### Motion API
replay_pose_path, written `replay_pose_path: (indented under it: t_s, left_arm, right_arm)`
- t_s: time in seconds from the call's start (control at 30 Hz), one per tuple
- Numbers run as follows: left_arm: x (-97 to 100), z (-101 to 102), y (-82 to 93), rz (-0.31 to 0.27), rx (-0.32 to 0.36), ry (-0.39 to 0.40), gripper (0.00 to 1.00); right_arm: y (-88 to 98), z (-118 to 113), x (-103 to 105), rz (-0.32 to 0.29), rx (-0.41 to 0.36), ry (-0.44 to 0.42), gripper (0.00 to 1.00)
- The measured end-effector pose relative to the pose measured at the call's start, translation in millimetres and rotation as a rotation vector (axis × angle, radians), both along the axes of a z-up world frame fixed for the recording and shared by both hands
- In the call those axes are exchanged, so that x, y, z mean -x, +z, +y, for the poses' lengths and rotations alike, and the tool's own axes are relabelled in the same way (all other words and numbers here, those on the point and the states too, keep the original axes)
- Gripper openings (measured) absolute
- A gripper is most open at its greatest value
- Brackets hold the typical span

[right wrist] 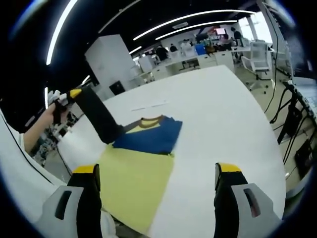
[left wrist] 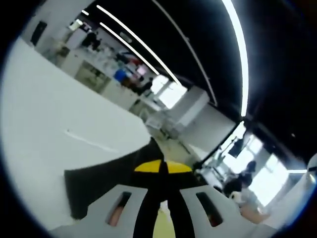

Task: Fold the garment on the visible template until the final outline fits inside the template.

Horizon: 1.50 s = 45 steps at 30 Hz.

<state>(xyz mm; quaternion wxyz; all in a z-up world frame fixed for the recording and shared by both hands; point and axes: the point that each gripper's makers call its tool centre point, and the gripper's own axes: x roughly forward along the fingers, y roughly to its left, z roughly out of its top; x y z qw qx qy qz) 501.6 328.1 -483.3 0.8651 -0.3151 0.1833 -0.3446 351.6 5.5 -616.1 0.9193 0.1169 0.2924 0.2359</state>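
Observation:
A blue garment (right wrist: 151, 138) with a yellow-trimmed neck lies on the white table (right wrist: 223, 114), its near edge overlapping the far end of a yellow template (right wrist: 131, 186). One dark part of the garment (right wrist: 99, 119) is pulled up and to the left, where my left gripper (right wrist: 67, 99), held in a hand, is shut on it. In the left gripper view the yellow-tipped jaws of the left gripper (left wrist: 163, 167) meet on the dark fabric (left wrist: 99, 181), which hangs above the table (left wrist: 49, 119). My right gripper (right wrist: 158, 168) hovers over the template's near end, open, with nothing between its jaws.
A thin pale mark (right wrist: 148, 105) lies on the table beyond the garment. The table's curved edge runs down the right, with cables (right wrist: 292, 124) and an office chair (right wrist: 257, 52) past it. Desks and people (right wrist: 161, 52) stand at the far back.

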Motion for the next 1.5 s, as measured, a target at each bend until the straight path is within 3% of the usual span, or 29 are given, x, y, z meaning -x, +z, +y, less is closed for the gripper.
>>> replay_pose_path:
  t_s: [0.33,0.4,0.5,0.63,0.8,0.93,1.27,1.5]
  left_arm:
    - [-9.3,-48,-29.1,0.059,-0.003,-0.05,0.0]
    - [2.3,-63,-31.1,0.069,-0.016,-0.067,0.0]
    - [2.2,-74,-50.6,0.09,-0.046,-0.084,0.0]
    - [-1.3,-80,-72.6,0.129,-0.056,-0.073,0.0]
    - [-8.5,-86,-87.3,0.157,-0.067,-0.053,0.0]
    - [-11.5,-92,-91.5,0.146,-0.1,-0.049,0.0]
    - [-17.6,-104,-93.6,0.15,-0.089,-0.02,0.0]
    - [-20.0,-115,-109.7,0.179,-0.09,-0.01,0.0]
  right_arm:
    - [-1.3,-3,5,-0.004,-0.007,-0.015,0.96]
    - [-2.5,-5,6,-0.001,-0.01,-0.018,0.96]
    - [-3.8,-6,6,0.004,-0.011,-0.022,0.96]
    - [-3.5,-5,6,0.004,-0.014,-0.025,0.96]
    - [-4.5,-3,7,0.005,-0.016,-0.021,0.96]
    - [-3.8,0,8,0.004,-0.019,-0.017,0.96]
    - [-4.3,-4,13,0.01,-0.017,-0.025,0.96]
    - [-5.6,-6,15,0.015,-0.015,-0.027,0.96]
